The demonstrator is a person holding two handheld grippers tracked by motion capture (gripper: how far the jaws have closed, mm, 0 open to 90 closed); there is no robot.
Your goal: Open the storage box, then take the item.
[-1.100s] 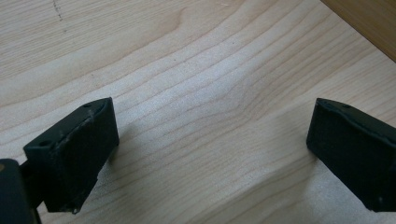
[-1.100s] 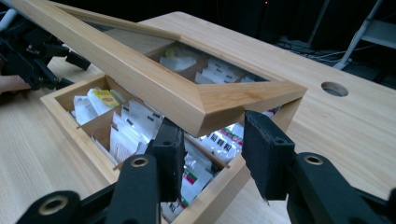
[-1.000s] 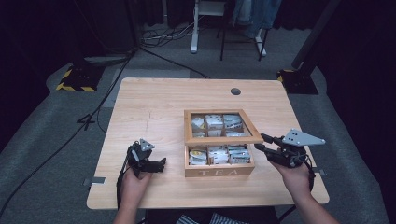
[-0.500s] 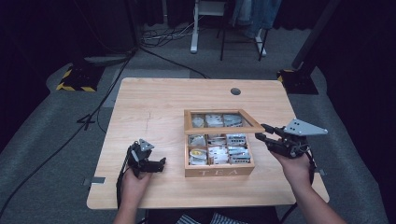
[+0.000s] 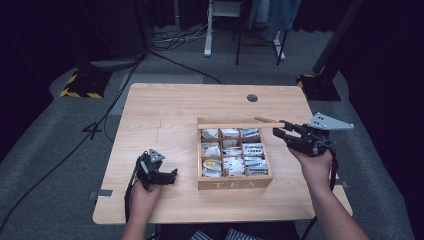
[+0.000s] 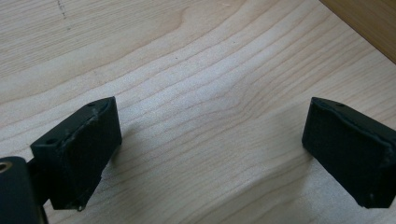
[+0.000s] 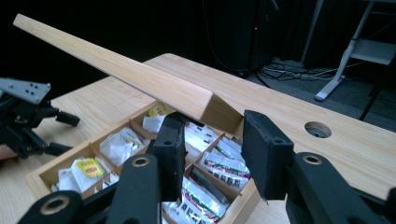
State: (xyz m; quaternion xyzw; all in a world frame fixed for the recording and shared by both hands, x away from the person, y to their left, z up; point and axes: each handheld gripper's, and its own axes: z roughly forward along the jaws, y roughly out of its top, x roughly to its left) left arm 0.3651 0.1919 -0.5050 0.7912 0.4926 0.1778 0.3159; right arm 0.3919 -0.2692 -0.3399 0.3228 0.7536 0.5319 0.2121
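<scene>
- Wooden tea box [image 5: 235,183] sits on the counter [image 5: 165,112] between my two tongs, its lettered front wall facing me.
- My right tongs [image 5: 281,128] are at the box's far right corner, where the corner of the raised lid [image 7: 140,74] sits between the narrowly parted jaws; I cannot tell whether the pads press on the wood or only bracket it.
- From the right gripper view, the lid slants up and away from these tongs, its thin edge rising to the upper left, and the open compartments lie just below the jaws.
- Those compartments hold tea sachets [image 7: 88,168], some white, some with yellow labels, some with green and red print.
- My left tongs [image 5: 167,176] rest low over the counter, well apart from the box's left wall, in my left hand [image 5: 145,196].
- From the left gripper view, the left jaws stand wide with bare wood grain between them, and a strip of the box's side shows at the upper right.
</scene>
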